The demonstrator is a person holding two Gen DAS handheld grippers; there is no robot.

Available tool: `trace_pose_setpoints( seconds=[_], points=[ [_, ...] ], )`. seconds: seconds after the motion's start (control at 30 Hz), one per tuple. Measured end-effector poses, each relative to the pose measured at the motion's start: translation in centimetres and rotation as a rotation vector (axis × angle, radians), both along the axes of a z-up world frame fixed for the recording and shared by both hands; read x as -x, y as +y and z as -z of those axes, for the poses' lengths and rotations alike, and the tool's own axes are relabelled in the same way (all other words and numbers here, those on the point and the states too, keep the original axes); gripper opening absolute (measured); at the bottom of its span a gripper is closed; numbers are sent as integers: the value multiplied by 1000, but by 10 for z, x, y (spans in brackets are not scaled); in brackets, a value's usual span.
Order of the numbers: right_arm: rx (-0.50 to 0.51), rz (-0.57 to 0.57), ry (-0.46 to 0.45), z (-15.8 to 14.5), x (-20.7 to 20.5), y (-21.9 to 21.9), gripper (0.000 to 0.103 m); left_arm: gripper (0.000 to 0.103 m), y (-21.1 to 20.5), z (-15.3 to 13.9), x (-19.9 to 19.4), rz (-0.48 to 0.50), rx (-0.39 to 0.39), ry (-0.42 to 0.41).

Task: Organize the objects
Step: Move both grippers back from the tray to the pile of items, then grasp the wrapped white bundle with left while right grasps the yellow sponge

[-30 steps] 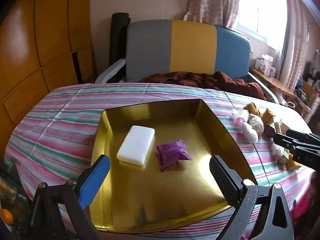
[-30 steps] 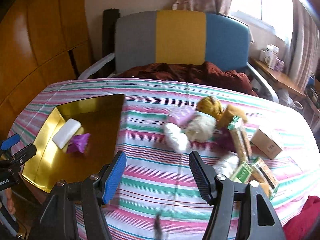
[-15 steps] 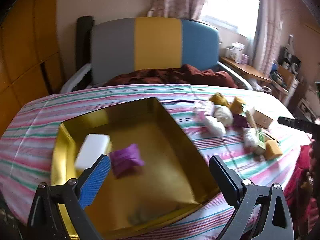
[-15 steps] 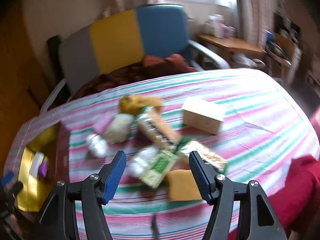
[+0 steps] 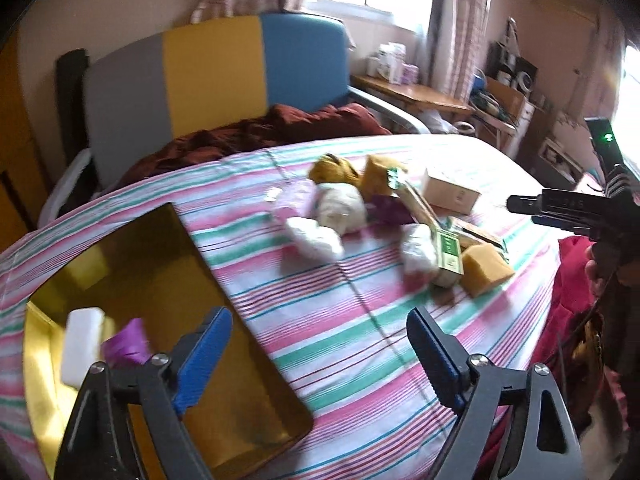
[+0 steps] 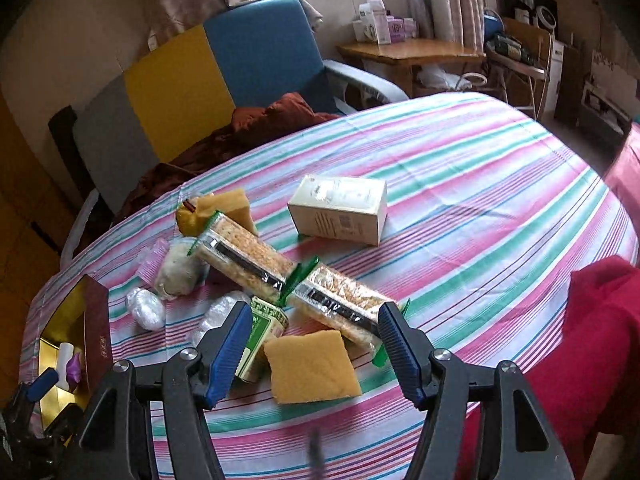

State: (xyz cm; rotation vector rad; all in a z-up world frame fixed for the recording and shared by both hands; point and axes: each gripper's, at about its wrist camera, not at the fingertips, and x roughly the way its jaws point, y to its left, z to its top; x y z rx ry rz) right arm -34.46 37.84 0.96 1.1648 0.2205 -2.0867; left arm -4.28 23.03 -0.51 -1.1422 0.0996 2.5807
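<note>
A round table draped in a pink, green and white striped cloth [image 6: 480,184] fills both views. Behind it stands an armchair with grey, yellow and blue back panels [image 6: 188,80], a rumpled rust-brown blanket [image 5: 256,136] lying on its seat. At the table's left edge rests a shallow gold metal tray [image 5: 160,264]; inside it lie a white rectangular bar [image 5: 80,344] and, just beside it, a small purple wrapped packet [image 5: 128,346].

Well apart from the tray, near the table's middle, the loose objects form a cluster. A cream cardboard box [image 6: 340,208] sits at the far side. Two long clear-wrapped cracker packs [image 6: 280,276] lie end to end, running diagonally. A flat yellow sponge square [image 6: 312,364] lies nearest the right wrist camera, touching a green-labelled packet [image 6: 260,336]. A second yellow sponge wedge [image 6: 224,204] and a pale lumpy bundle [image 6: 178,272] lie at the cluster's far left, with a small silvery wrapped ball [image 6: 146,312] beside them.

The left gripper [image 5: 320,356] hovers over the tray's near corner and the bare cloth; its jaws are closing, with nothing between them. The right gripper [image 6: 316,352] hangs above the flat yellow sponge square with its jaws parted, the pads clear of the sponge and gripping nothing.
</note>
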Motion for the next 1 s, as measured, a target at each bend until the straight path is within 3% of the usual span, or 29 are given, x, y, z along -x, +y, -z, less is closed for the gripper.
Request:
trace_pose_setpoints(
  seconds=[0.27,0.63,1.0],
  points=[
    [51,-1,-86,8,8,2,66,69,42,20,37,62,-48,-105],
    [94,-15,-137,10,11,4,66,60,86,47,95,88,-120,-225],
    [97,-30,-155,12,13,3,66,46,119,73,132,114,-93,-309]
  ],
)
